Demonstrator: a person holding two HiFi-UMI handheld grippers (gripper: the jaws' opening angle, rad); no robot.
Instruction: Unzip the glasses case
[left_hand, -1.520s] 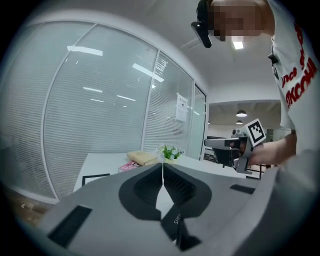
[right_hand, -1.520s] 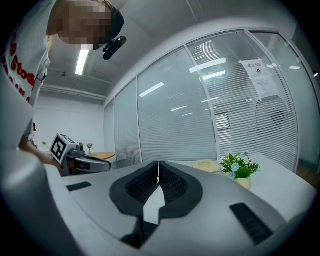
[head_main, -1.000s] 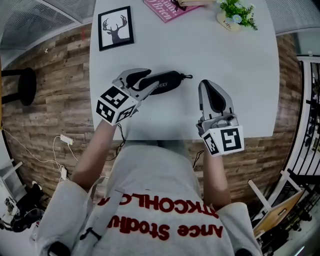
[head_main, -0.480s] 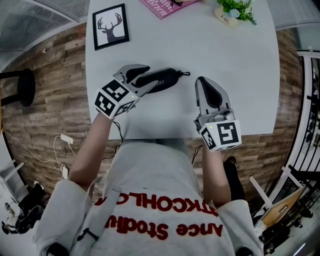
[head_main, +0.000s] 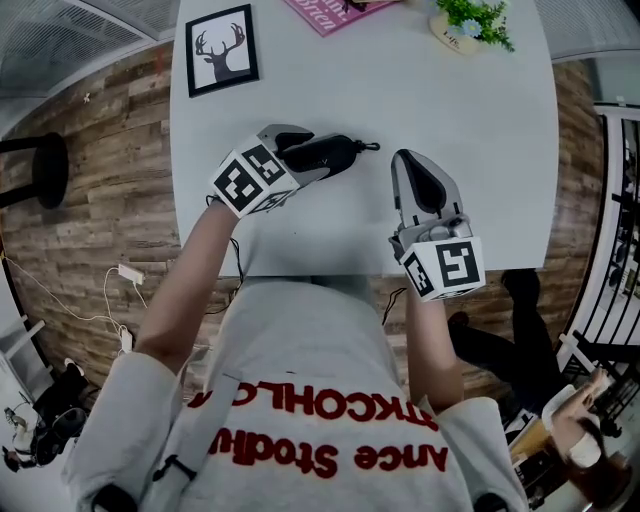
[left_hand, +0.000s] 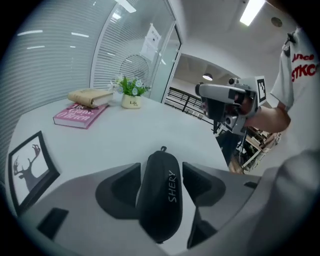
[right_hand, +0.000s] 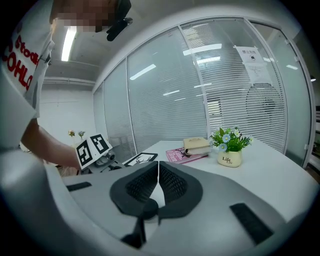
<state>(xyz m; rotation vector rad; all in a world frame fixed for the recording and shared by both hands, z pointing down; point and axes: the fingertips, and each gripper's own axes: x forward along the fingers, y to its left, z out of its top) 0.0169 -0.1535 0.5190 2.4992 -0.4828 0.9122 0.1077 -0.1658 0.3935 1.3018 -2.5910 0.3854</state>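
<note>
**Flagging slip and snag risks at the glasses case**

I am watching the left gripper (left_hand: 161, 172) straddling the glasses case (head_main: 332, 155), which is lying mid-bench with its zip pull (head_main: 372, 147) pointing toward the right gripper (head_main: 420, 170). The left fingers (left_hand: 120, 192) have just been opening and are standing wide, with the case between them but not pinched. The right fingers (right_hand: 135, 187) are pressing together on nothing, hovering near the front edge of the bench (head_main: 480, 130), apart from the case.

I am judging three hazards. The case is looking rounded and smooth, so an off-centre squeeze is likely to be shooting it forward across the slick white top. A clamp sitting over the zip line is risking blocking the slider. The pull is small; a missed catch by the right fingers is risking dragging the whole case.

The bench is also carrying a deer picture (head_main: 219, 50), a pink book (left_hand: 80, 114) and a potted plant (left_hand: 131, 92), all well apart at the far side. Wood-plank flooring (head_main: 100, 180) is showing around it, and glass walls (right_hand: 225, 85) with blinds are enclosing the room.
</note>
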